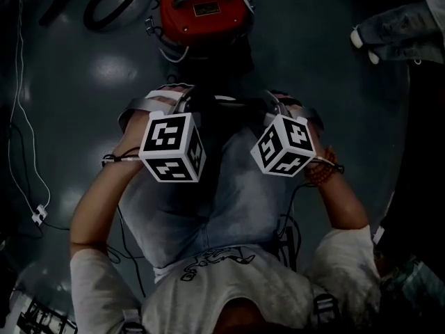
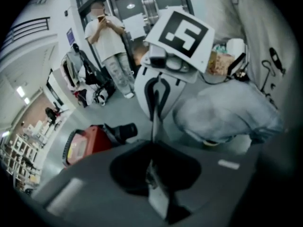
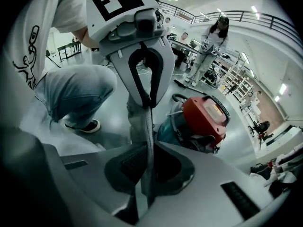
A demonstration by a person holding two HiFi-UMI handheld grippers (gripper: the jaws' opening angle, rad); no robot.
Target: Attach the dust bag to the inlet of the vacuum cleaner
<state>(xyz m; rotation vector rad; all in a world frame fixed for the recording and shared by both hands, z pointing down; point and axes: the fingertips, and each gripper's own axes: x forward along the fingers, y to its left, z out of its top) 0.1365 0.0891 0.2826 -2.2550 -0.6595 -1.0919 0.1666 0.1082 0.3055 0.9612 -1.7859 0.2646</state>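
Nearest the head camera is the person's pale printed shirt (image 1: pixel 229 284), and past it their jeans (image 1: pixel 208 200) as they crouch over a dark, shiny floor (image 1: pixel 76 68). Both forearms reach forward, each hand carrying tongs topped by a black-and-white marker cube.

The left tongs (image 2: pixel 152 174) are clenched on the dust bag (image 2: pixel 152 122). The bag shows edge-on as a thin grey strip running across to the right tongs (image 3: pixel 146 174), which are clenched on its other side. It hangs stretched between the two, above the floor and in front of the knees. From overhead its cloth is hard to tell from the jeans.

The vacuum cleaner (image 1: pixel 201 5), with a red top and a teal body, stands on the floor at the far side, well apart from the bag. A dark hose (image 1: pixel 111 5) curls to its left. No view shows the inlet clearly.

The step in hand looks like carrying the bag to the machine. To do it well:
- hold both grips firm and the bag taut and level
- find the inlet before lowering
- line the bag's opening up squarely with it
- press both sides on evenly, so neither edge skews or slips free
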